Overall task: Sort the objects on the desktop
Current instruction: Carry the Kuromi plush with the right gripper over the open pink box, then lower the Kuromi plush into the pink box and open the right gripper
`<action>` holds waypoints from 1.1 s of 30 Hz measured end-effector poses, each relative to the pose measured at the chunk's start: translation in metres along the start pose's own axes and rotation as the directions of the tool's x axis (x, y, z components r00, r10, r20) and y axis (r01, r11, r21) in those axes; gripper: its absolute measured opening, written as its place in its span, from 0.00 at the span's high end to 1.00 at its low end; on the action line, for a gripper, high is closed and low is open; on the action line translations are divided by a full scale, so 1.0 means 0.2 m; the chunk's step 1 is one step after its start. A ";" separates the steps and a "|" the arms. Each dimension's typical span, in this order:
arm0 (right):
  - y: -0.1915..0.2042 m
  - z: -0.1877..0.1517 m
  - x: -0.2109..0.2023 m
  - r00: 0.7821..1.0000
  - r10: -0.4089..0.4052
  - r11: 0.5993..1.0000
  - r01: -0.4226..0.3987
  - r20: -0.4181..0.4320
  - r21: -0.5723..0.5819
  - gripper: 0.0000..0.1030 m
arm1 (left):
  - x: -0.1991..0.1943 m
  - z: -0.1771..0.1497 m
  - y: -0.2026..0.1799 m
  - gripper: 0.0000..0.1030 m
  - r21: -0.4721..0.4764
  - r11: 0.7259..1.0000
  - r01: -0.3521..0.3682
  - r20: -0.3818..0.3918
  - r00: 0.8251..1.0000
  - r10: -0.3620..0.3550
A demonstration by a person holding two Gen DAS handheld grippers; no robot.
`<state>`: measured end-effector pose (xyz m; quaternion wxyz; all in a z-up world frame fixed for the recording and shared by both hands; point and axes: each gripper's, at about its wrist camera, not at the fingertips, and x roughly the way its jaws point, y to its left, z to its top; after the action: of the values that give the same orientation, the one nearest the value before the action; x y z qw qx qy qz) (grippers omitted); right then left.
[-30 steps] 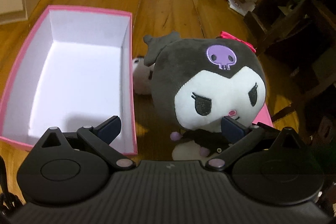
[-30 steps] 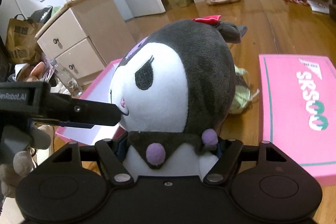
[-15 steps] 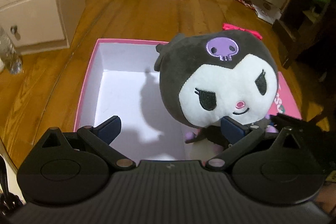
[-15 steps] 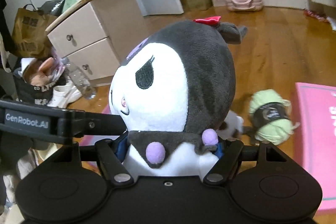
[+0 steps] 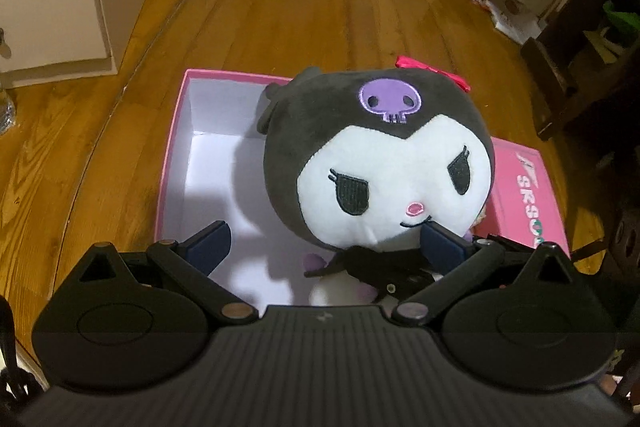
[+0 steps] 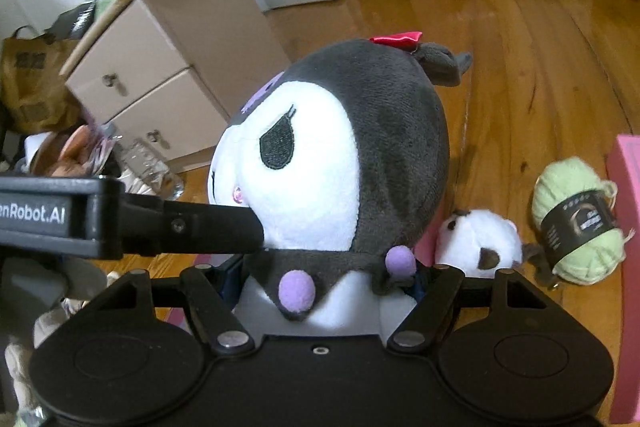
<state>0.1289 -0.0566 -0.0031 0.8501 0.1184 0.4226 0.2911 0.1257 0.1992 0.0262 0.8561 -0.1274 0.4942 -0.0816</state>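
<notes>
A dark grey and white plush doll (image 5: pixel 376 163) with a purple skull mark and a red bow hangs over the open pink box (image 5: pixel 176 147), whose white inside is bare. My right gripper (image 6: pixel 324 291) is shut on the doll's white body just below its collar. My left gripper (image 5: pixel 324 245) stands open, facing the doll's face; its right finger (image 5: pixel 440 243) is at the doll's chin, and nothing lies between its fingers. That same left finger (image 6: pixel 200 227) shows in the right wrist view, reaching to the doll's mouth.
The pink box lid (image 5: pixel 528 195) lies right of the box. A small white plush (image 6: pixel 476 243) and a green yarn ball (image 6: pixel 576 219) lie on the wooden floor. A drawer cabinet (image 6: pixel 160 75), a bottle (image 6: pixel 148 167) and dark furniture (image 5: pixel 580 47) stand around.
Both grippers and the doll have moved sideways from beside the box to above it. In the right wrist view the lid slid off to the right, and the yarn and small plush came into sight.
</notes>
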 end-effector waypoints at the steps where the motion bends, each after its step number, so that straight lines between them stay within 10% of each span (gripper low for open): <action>1: 0.01 0.00 0.03 1.000 -0.006 1.000 0.006 -0.005 0.003 0.24 | 0.01 0.00 0.02 0.00 0.002 1.000 0.001 -0.009 1.000 -0.001; 33: 0.26 -0.06 0.44 0.971 -0.065 0.998 0.066 -0.230 -0.004 0.20 | 0.26 0.05 0.27 0.00 -0.028 0.999 -0.032 -0.136 0.990 0.028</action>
<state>0.1405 0.0370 -0.0437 0.8045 0.0715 0.5223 0.2736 0.1608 0.2384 -0.0277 0.8196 -0.1269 0.5543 -0.0699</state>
